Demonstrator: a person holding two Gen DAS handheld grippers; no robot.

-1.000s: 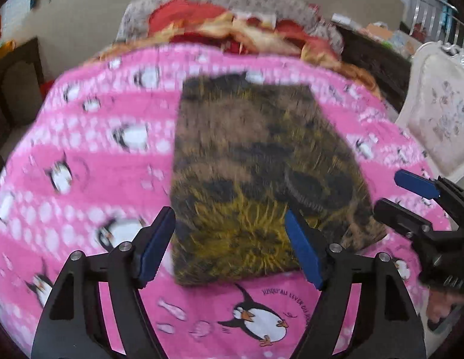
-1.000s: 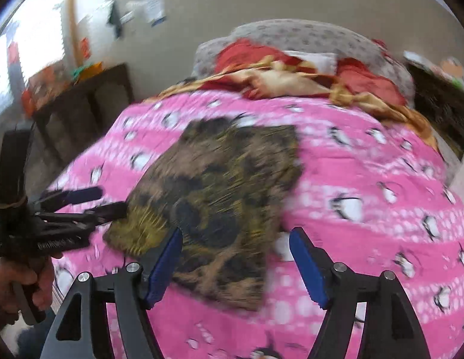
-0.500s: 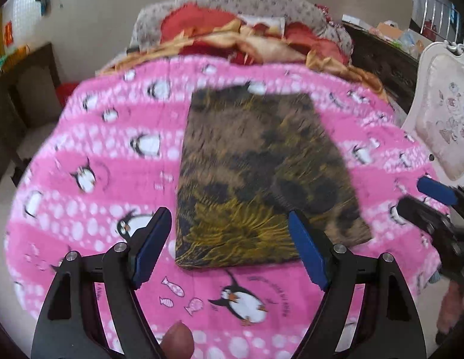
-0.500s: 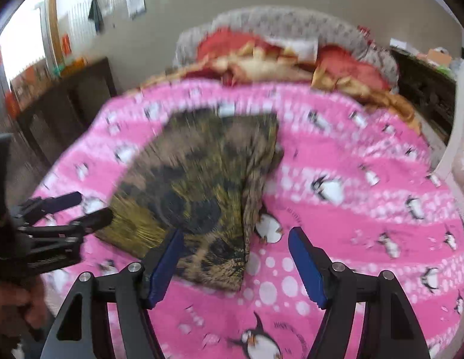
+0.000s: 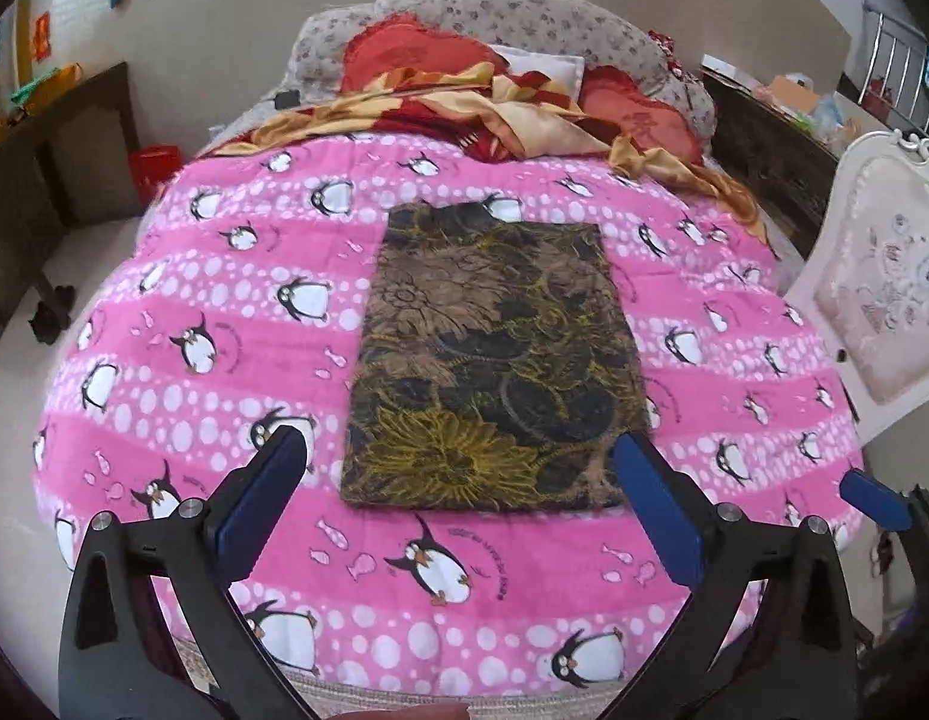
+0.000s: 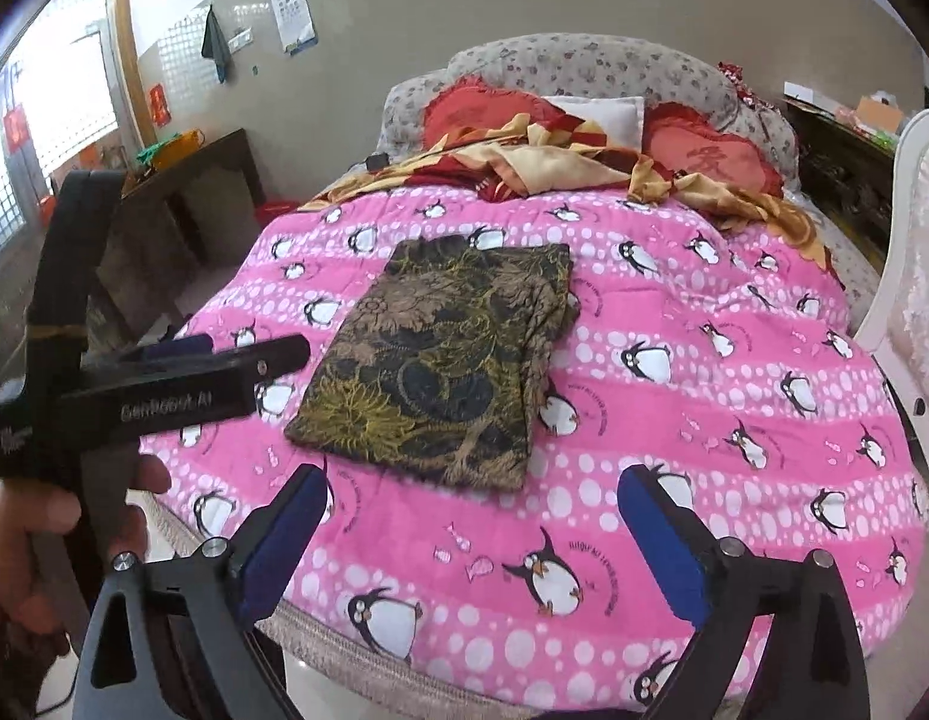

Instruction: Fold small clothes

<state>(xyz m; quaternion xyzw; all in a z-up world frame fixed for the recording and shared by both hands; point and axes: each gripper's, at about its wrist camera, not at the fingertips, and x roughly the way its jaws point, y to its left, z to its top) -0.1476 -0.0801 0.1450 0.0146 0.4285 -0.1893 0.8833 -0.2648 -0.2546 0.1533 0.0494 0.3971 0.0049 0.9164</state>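
The folded garment (image 5: 494,360) is lying flat in the centre of the left wrist frame, a neat dark rectangle with brown and mustard flower print, its near edge thick and straight. Over the last second both tongs have been backing away from it: it was filling the space between the left fingers and is now sitting well clear of them, higher in the frame and sharp rather than blurred. To my eye that means the folding is finished and the piece is being left alone.

In the right wrist frame the garment (image 6: 446,354) is showing stacked layers along its right-hand side, so it is lying several layers thick.

It is resting on the pink penguin quilt (image 5: 194,396), which is spreading across the middle of both frames.

The left gripper (image 5: 458,516) is hanging wide open and empty at the bottom. The right gripper (image 6: 473,540) is also gaping, holding nothing.
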